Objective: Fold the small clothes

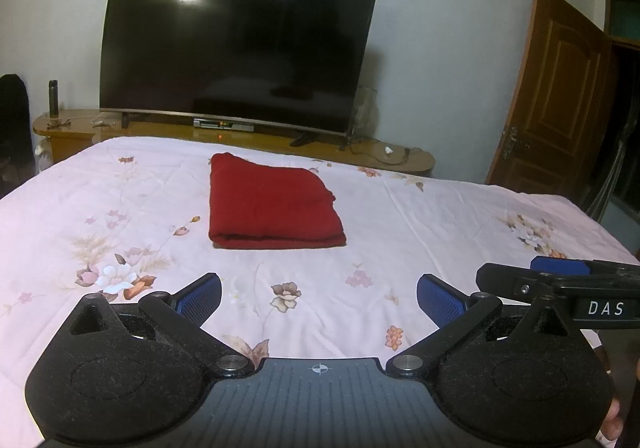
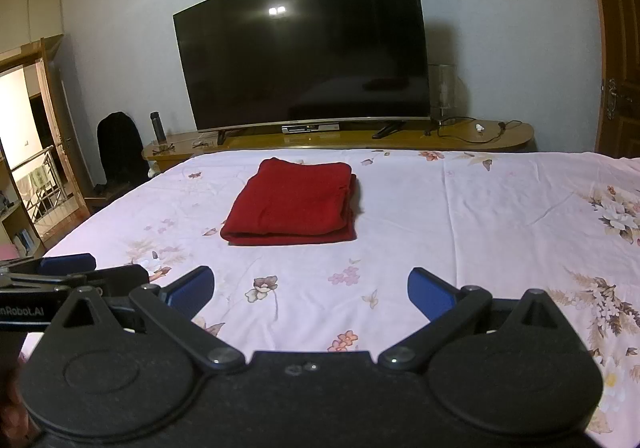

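Right gripper (image 2: 310, 294) hovers over the floral bedsheet (image 2: 460, 215), jaws spread wide, nothing between the blue pads (image 2: 430, 294). Red garment (image 2: 294, 203) lies folded flat at 12 o'clock, well apart from the fingertips. Left gripper (image 2: 60, 276) intrudes at 9 o'clock. Dark television (image 2: 304, 43) stands on a wooden console (image 2: 500, 135) beyond.

red knit cloth (image 1: 272, 203), matt, glossy TV (image 1: 236, 47)

Both wrist cameras look low across the pink floral bedsheet (image 1: 440, 207) toward the far black television (image 2: 304, 43), seemingly side by side, sharing the folded red garment (image 1: 272, 203).
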